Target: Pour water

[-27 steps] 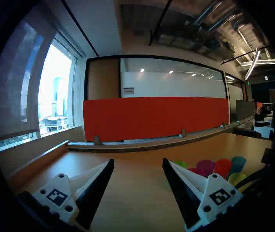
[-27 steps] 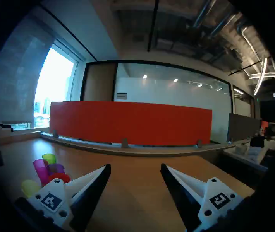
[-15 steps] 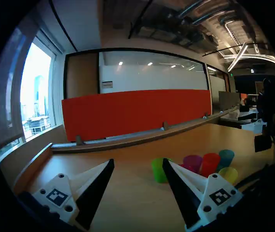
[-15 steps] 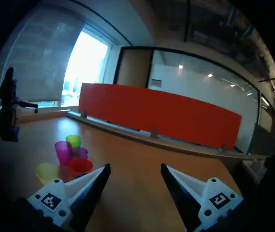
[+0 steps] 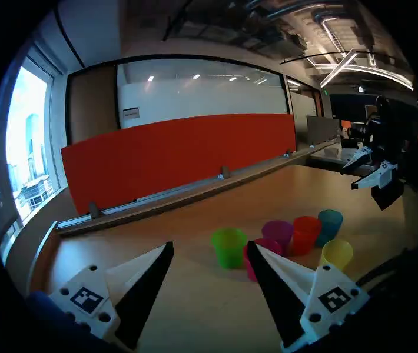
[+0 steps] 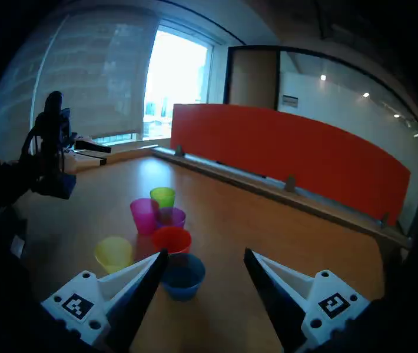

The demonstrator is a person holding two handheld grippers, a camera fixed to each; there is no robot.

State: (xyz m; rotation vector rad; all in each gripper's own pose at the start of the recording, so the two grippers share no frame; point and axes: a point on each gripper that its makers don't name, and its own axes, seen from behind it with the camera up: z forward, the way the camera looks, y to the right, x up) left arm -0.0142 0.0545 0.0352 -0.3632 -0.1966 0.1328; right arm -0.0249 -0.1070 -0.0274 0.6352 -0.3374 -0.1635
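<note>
Left tongs: I see my left gripper point(image 5: 209, 245) with its two fingers spread wide and nothing between them, above the pale wooden desktop point(image 5: 209, 312).
Right tongs: my right gripper point(image 6: 205, 254) is spread the same way and holds nothing.
Cups: six translucent plastic cups stand upright in a tight cluster on the desktop.
From the left tongs: the green plastic cup point(image 5: 228, 248) stands just beyond the gap, nearer the right finger. The other cups sit behind and to the right of that finger.
From the right tongs: the blue plastic cup point(image 6: 182, 276) is nearest, just ahead of the left fingertip. The red cup point(image 6: 172, 239) is touching behind it, the yellow cup point(image 6: 113, 253) is left of the finger, and the magenta cup point(image 6: 144, 216) and purple cup point(image 6: 173, 218) are farther on.
Contents: I cannot tell whether any cup holds water.
Beyond: an orange-red partition panel point(image 5: 179, 156) runs along the desk's far edge.
</note>
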